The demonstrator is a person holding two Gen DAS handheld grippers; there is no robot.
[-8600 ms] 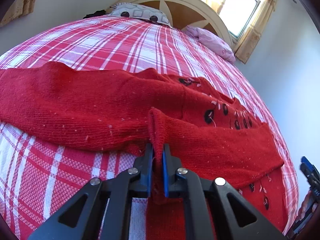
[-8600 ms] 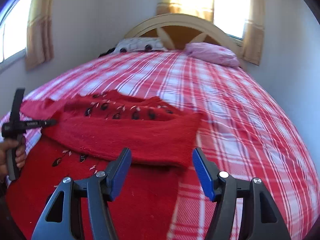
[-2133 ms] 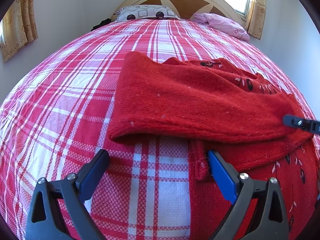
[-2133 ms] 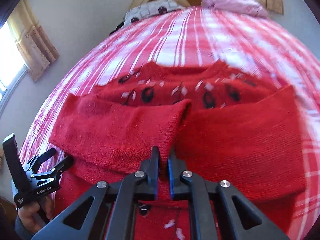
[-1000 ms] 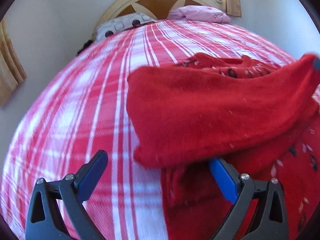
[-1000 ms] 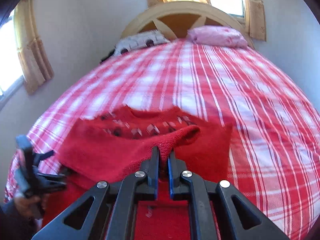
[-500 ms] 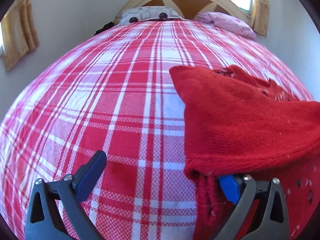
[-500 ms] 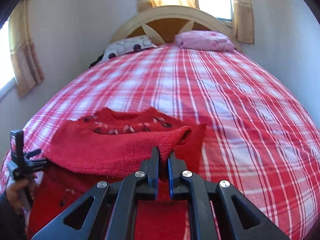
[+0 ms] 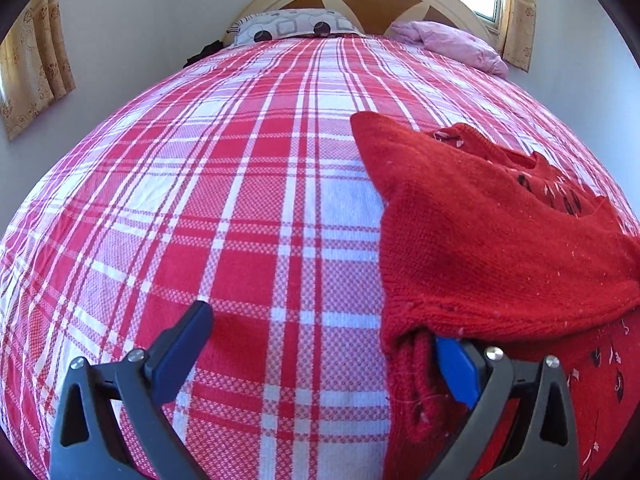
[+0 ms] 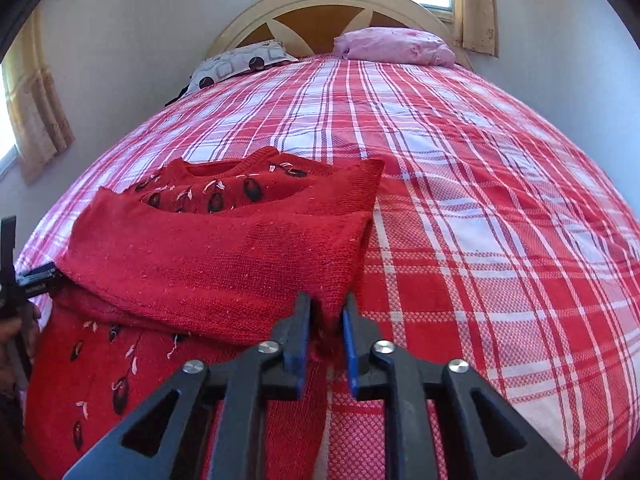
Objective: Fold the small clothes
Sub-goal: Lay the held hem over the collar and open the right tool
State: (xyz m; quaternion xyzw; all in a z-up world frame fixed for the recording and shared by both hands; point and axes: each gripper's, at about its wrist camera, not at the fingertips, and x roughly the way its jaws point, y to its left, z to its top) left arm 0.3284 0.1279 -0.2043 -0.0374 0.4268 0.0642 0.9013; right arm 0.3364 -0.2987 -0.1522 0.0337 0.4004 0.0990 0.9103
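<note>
A red knit sweater (image 9: pixel 500 248) with dark leaf patterns lies on the plaid bed, both sleeves folded across its chest. My left gripper (image 9: pixel 320 344) stands wide open at the sweater's left edge. Its right finger (image 9: pixel 456 364) is tucked under the folded sleeve and its left finger rests over bare bedspread. In the right wrist view the sweater (image 10: pixel 208 256) fills the left half. My right gripper (image 10: pixel 325 320) has its jaws opening, a small gap showing, with the cuff of the folded sleeve still between them. The left gripper (image 10: pixel 32 284) shows at the far left edge in a hand.
The red-and-white plaid bedspread (image 10: pixel 480 208) spreads wide to the right of the sweater and toward the headboard (image 10: pixel 328 4). A patterned pillow (image 10: pixel 240 62) and a pink pillow (image 10: pixel 392 46) lie at the head. Walls and curtained windows close both sides.
The right gripper has come down with the sleeve, laid it across the sweater, and its jaws have parted from fully shut. The left gripper has rolled slightly and stays open.
</note>
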